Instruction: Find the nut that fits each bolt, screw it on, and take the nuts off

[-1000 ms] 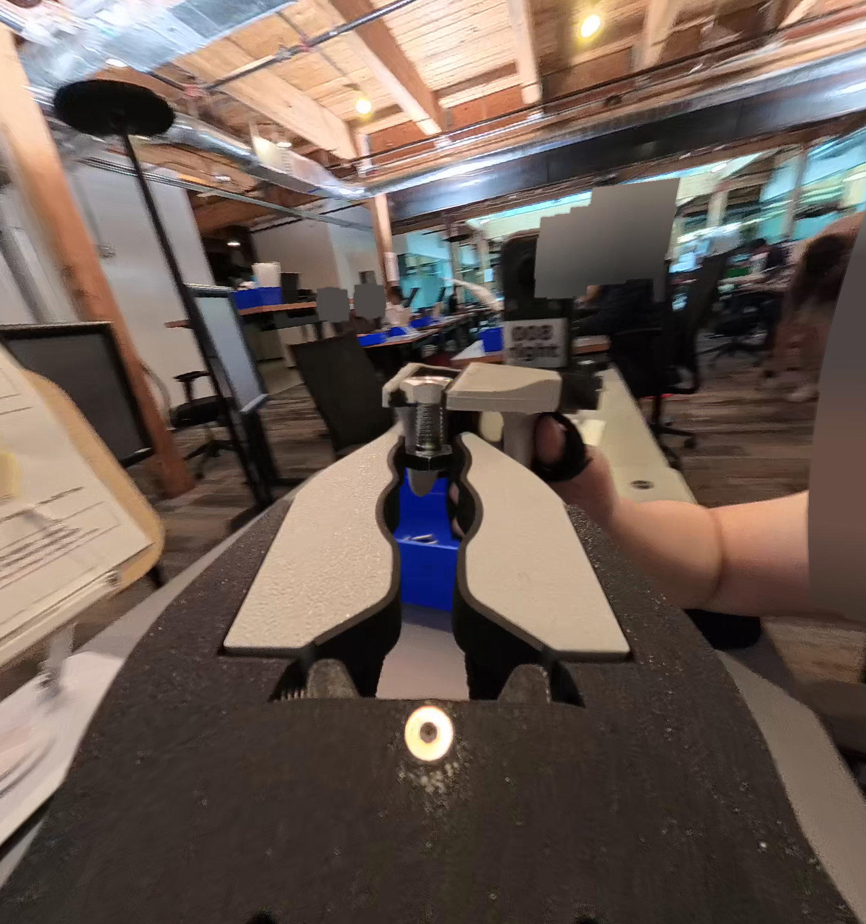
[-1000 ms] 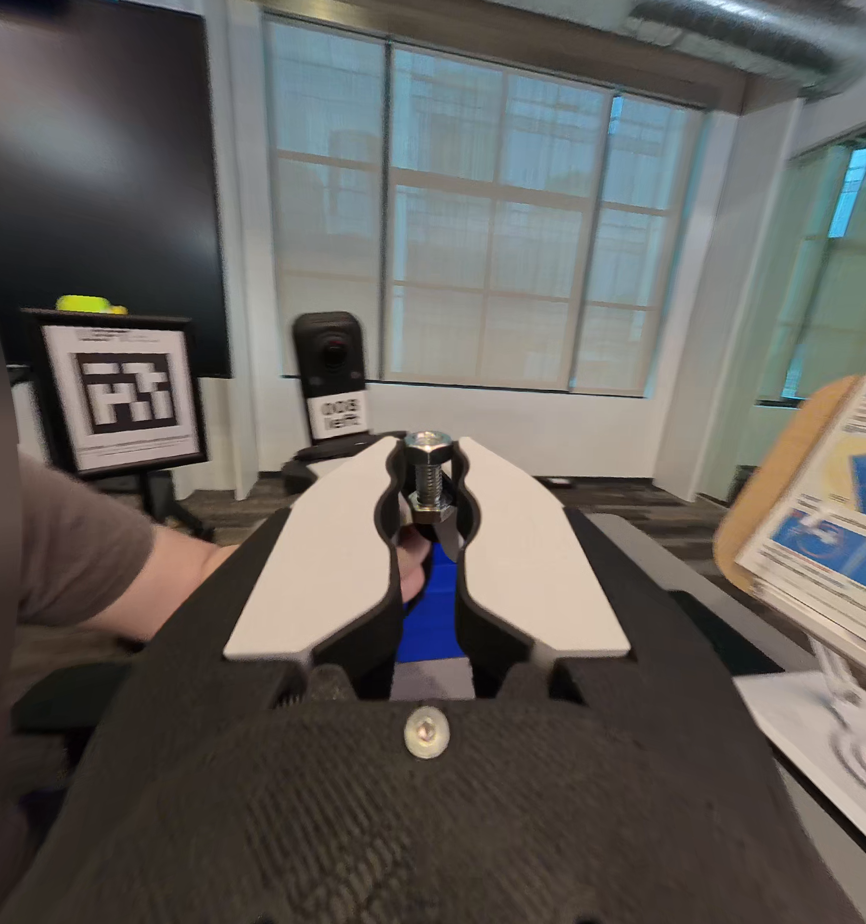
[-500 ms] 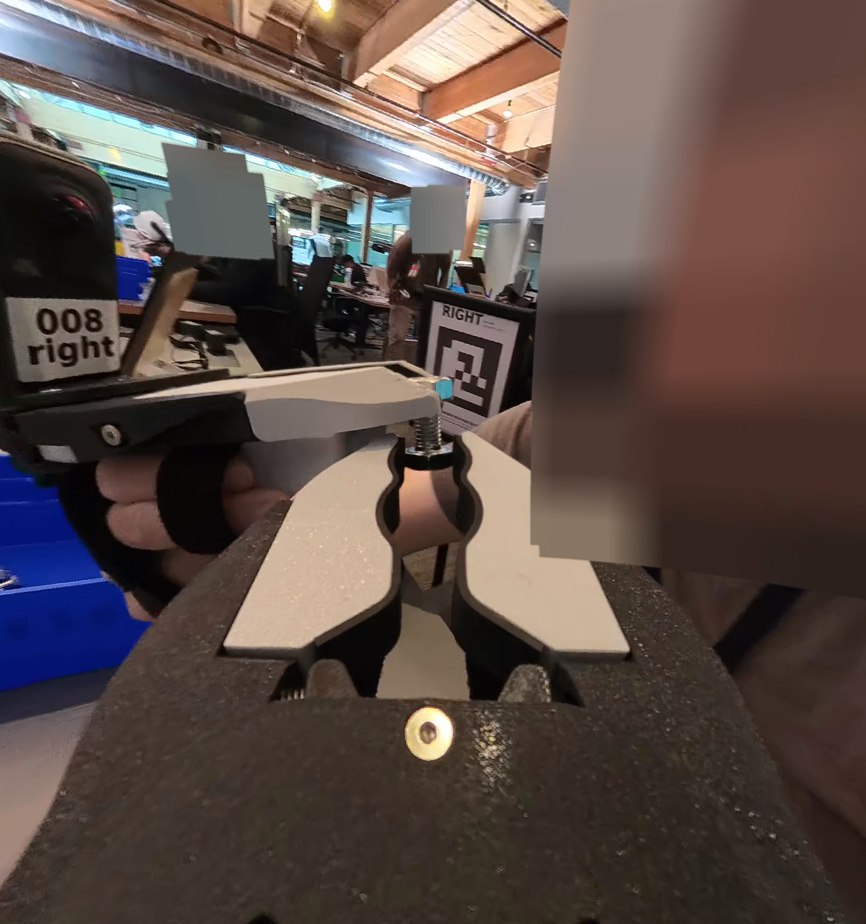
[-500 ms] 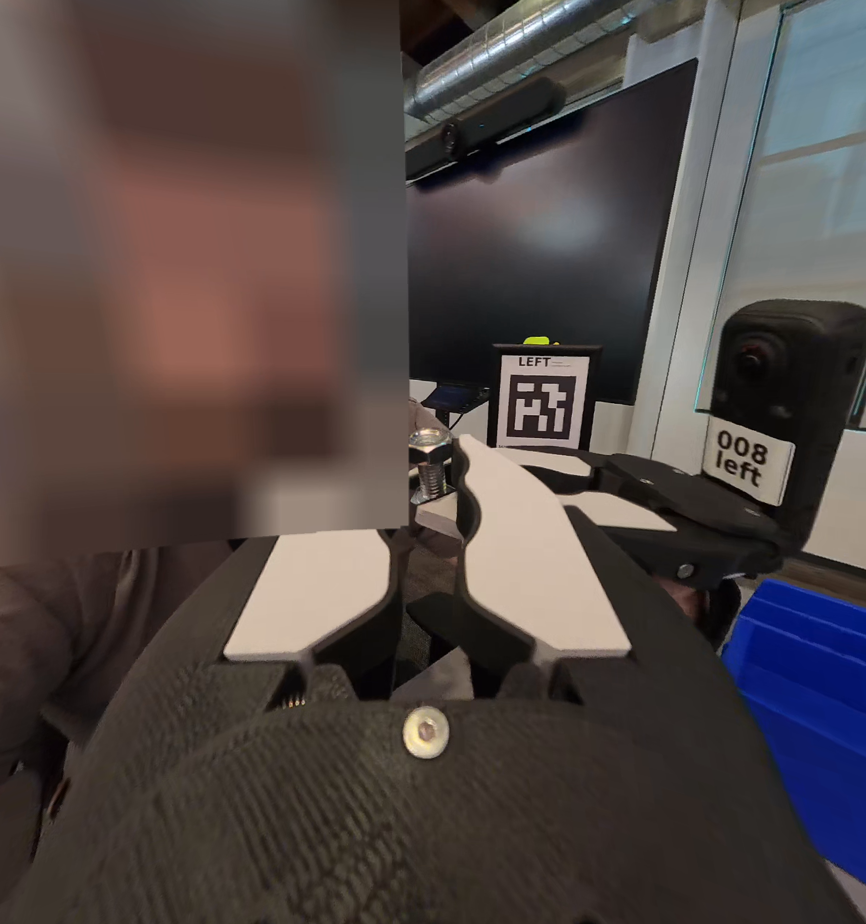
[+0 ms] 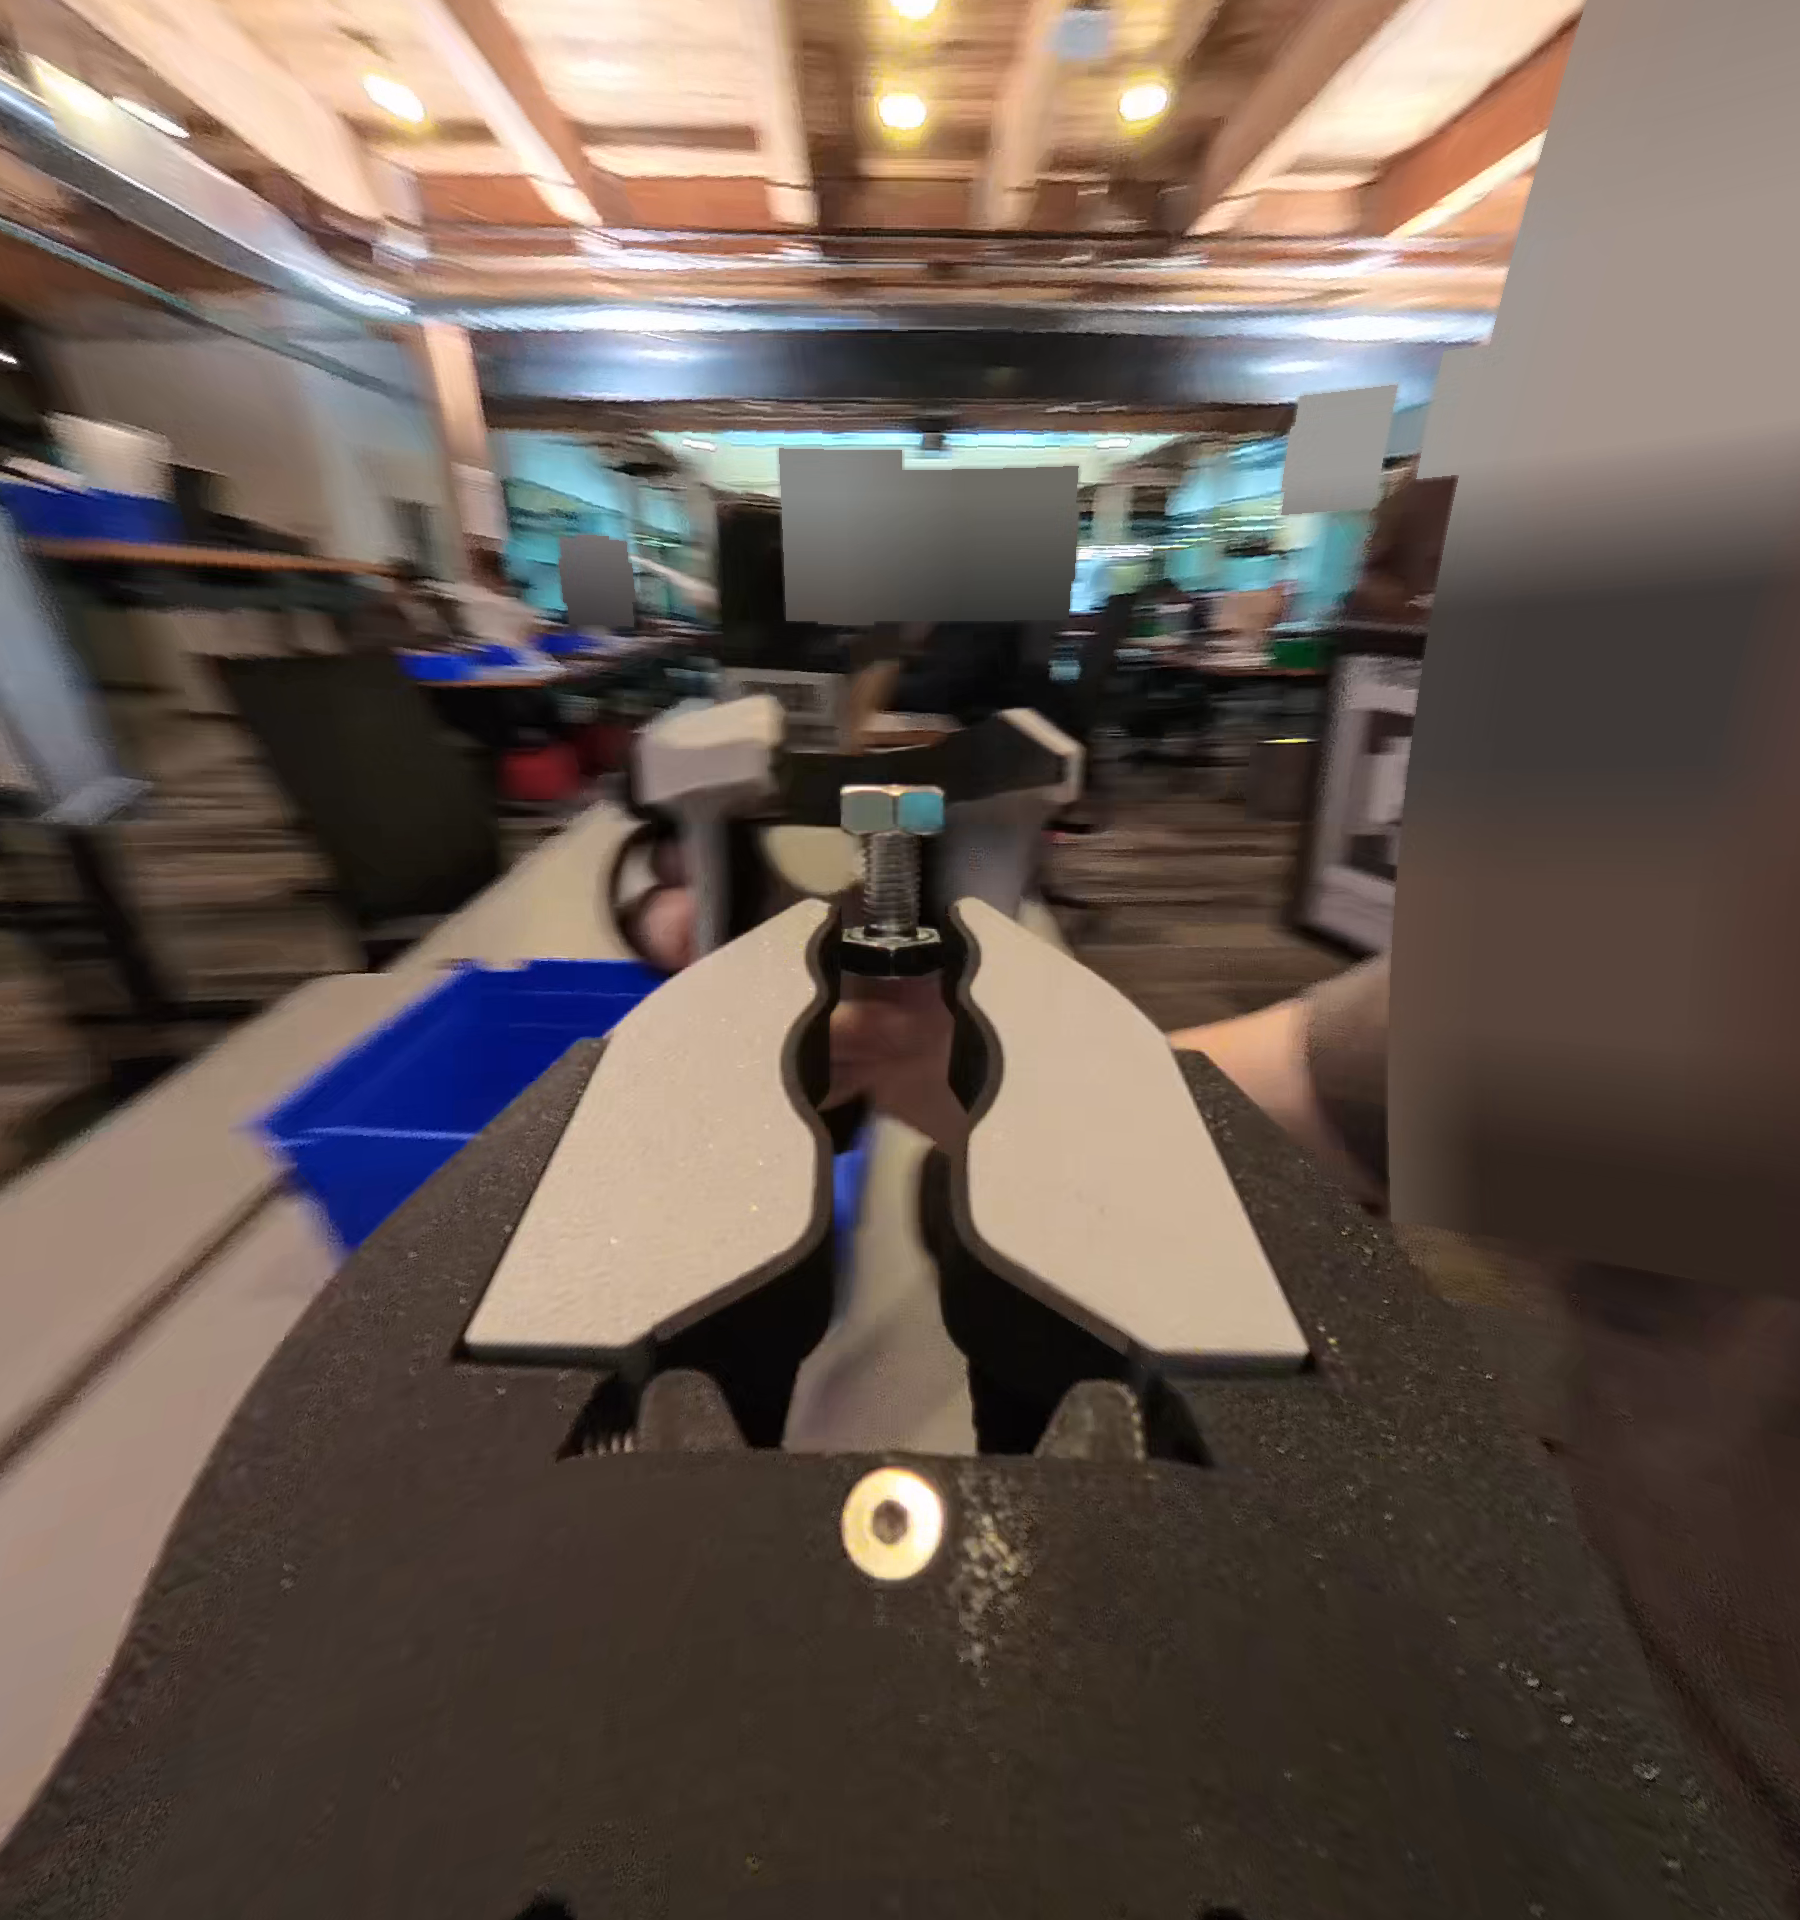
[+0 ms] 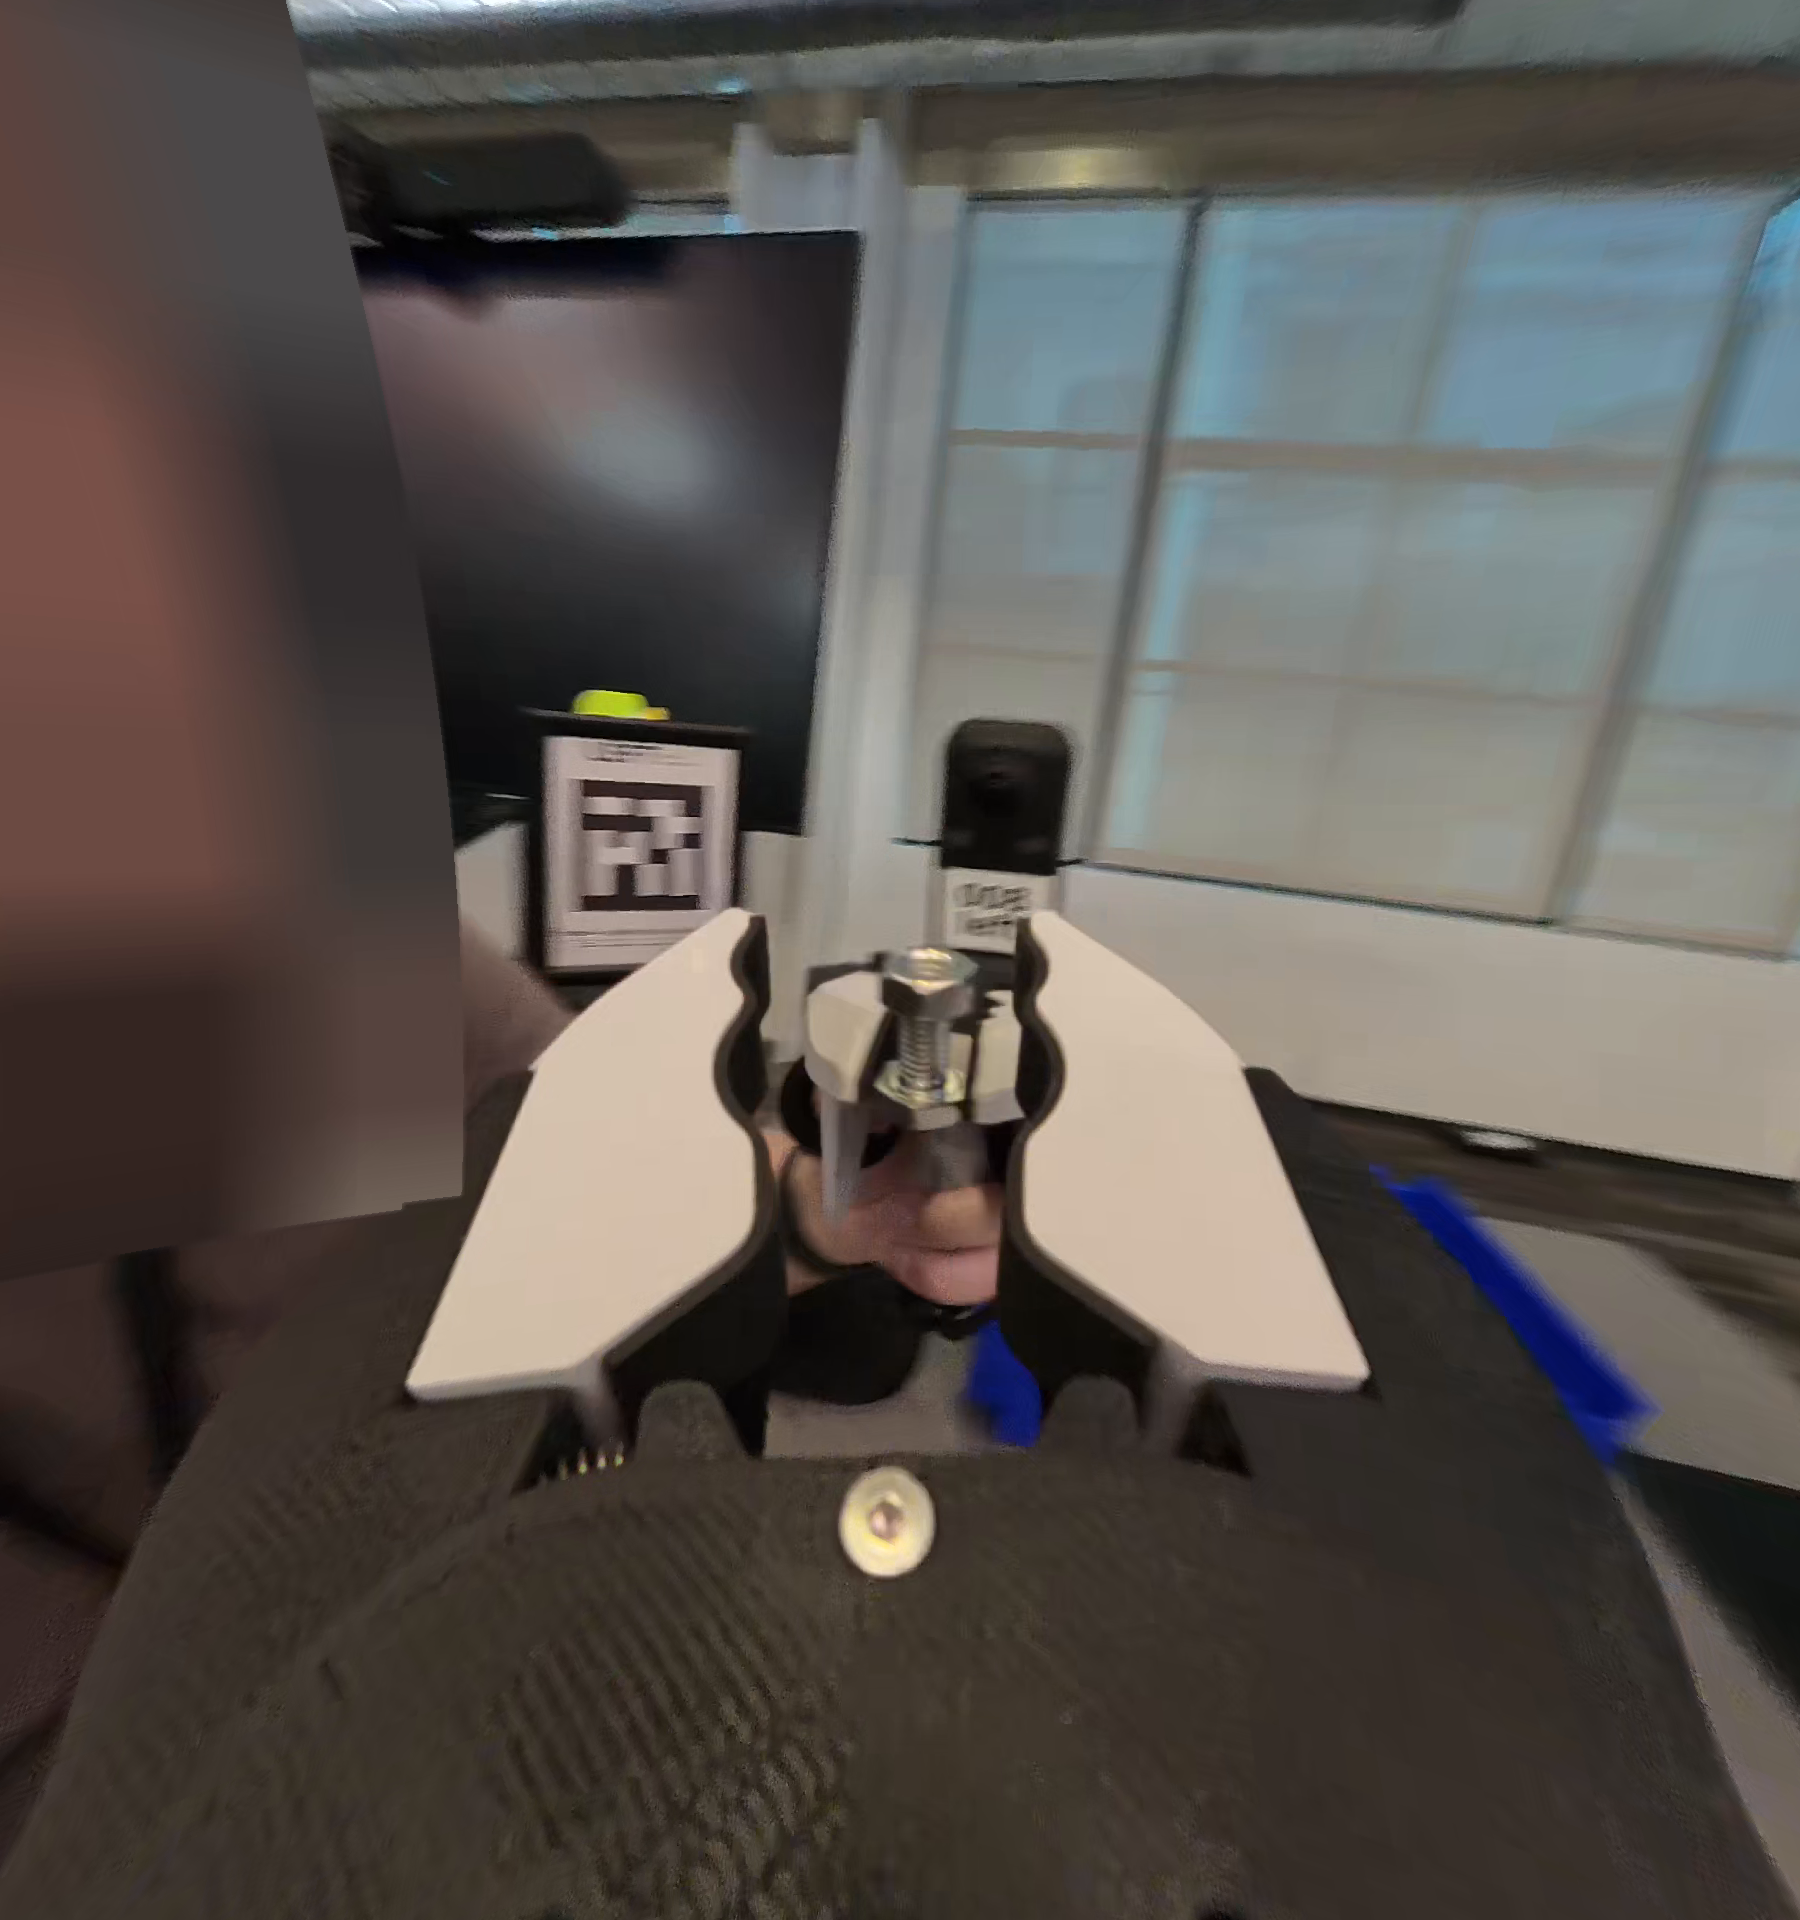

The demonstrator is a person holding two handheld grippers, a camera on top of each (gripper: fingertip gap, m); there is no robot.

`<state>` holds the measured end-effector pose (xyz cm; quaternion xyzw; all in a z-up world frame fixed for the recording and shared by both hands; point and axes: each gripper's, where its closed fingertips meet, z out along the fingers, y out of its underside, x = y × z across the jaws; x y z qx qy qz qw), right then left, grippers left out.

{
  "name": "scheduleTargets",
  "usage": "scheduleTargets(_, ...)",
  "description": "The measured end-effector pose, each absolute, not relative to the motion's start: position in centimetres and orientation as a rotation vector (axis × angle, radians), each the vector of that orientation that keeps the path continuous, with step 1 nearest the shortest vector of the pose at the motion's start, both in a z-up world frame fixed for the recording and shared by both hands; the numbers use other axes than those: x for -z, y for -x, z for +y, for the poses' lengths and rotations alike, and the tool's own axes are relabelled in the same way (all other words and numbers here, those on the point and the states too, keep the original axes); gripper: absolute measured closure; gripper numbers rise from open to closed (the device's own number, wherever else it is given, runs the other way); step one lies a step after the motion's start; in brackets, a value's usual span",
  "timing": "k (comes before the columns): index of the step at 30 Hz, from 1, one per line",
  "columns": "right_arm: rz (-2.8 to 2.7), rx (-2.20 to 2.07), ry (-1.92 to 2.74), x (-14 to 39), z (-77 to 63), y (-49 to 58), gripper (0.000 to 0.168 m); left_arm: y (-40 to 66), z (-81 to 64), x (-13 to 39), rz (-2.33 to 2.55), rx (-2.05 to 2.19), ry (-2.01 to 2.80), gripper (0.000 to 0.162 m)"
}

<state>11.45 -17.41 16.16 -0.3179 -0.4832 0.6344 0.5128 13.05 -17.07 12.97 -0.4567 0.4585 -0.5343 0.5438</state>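
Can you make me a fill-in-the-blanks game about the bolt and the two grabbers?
1. The left gripper is shut on the ____, low on the bolt.
2. The right gripper is ____, its fingers apart on either side of the bolt's head.
3. The bolt stands with its hex head pointing ____.
4. The plastic bin on the table is ____ in colour.

Missing words: nut; open; up; blue
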Motion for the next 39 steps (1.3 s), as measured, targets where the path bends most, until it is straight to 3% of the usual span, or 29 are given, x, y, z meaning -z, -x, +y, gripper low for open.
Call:
scheduleTargets(7,-0.804,-0.989,0.932,-16.9,-13.0,-11.5,0.125,-11.3,-13.1,-13.4,0.882,0.827,1.116,0.144)
scheduleTargets(12,-0.802,-0.981,1.000,-15.9,-13.4,-10.2,0.126,-11.3,-12.8,-13.2,0.863,0.725,1.114,0.144)
scheduleTargets(17,-0.813,-0.995,1.016,-15.6,-13.5,-10.1,0.150,-11.5,-13.2,-13.2,0.881,0.700,1.096,0.144)
scheduleTargets(20,-0.861,-0.996,0.998,-15.7,-13.9,-10.1,0.150,-11.7,-13.5,-13.2,0.910,0.697,1.079,0.144)
scheduleTargets(28,-1.305,-1.427,0.756,-15.6,-19.8,-11.0,0.150,-12.8,-19.9,-13.1,1.247,1.272,0.974,0.144)
scheduleTargets(39,-1.596,-1.834,0.539,-13.0,-23.8,-12.7,0.150,-14.0,-24.2,-10.5,1.497,1.592,0.963,0.144)
